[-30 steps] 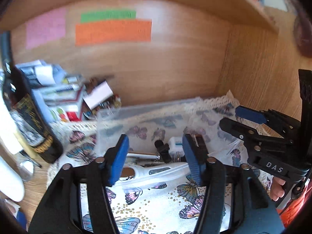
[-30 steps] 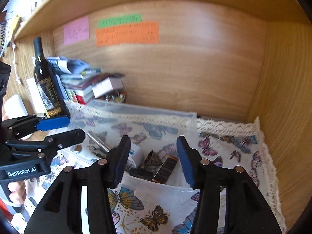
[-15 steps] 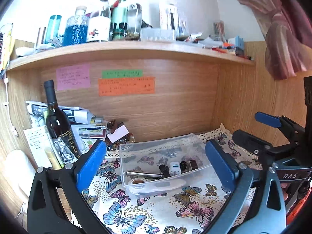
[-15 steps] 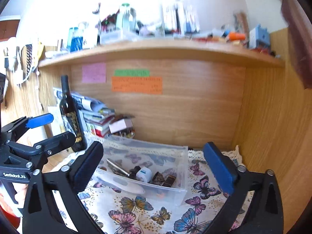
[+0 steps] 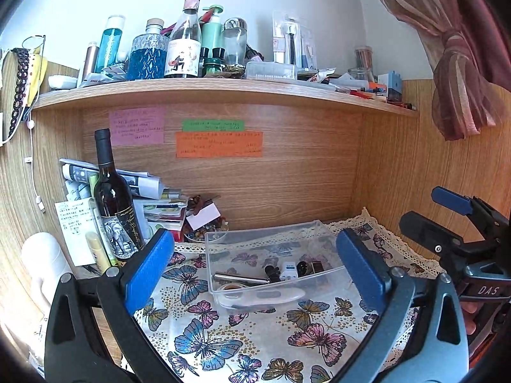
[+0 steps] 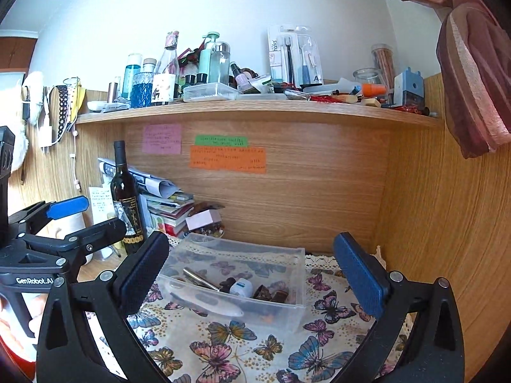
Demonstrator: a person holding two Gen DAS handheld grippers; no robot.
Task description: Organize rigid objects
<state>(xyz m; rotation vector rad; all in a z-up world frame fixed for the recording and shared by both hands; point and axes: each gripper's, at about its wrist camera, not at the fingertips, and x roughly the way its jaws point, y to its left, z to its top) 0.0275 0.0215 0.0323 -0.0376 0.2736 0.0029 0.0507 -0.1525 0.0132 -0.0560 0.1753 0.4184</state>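
A clear plastic bin (image 5: 223, 242) stands on the butterfly cloth (image 5: 242, 335); it also shows in the right wrist view (image 6: 297, 287). Inside lie a metal pen (image 5: 239, 278), a white plug (image 5: 289, 269), dark small items (image 5: 306, 266) and a white flat tool (image 5: 265, 296). My left gripper (image 5: 255, 274) is open and empty, held back in front of the bin. My right gripper (image 6: 252, 274) is open and empty, also in front of the bin. Each gripper shows in the other's view, the right (image 5: 453, 223) and the left (image 6: 70, 223).
A dark wine bottle (image 5: 113, 198) stands at the left beside stacked papers and books (image 5: 153, 204). Wooden back wall (image 5: 287, 175) and right side wall (image 6: 447, 223) enclose the nook. A cluttered shelf (image 5: 223, 89) runs overhead. A white container (image 5: 41, 261) stands far left.
Both grippers have pulled back and away from the bin and opened wide. The bin with its items now sits well ahead of the fingers.
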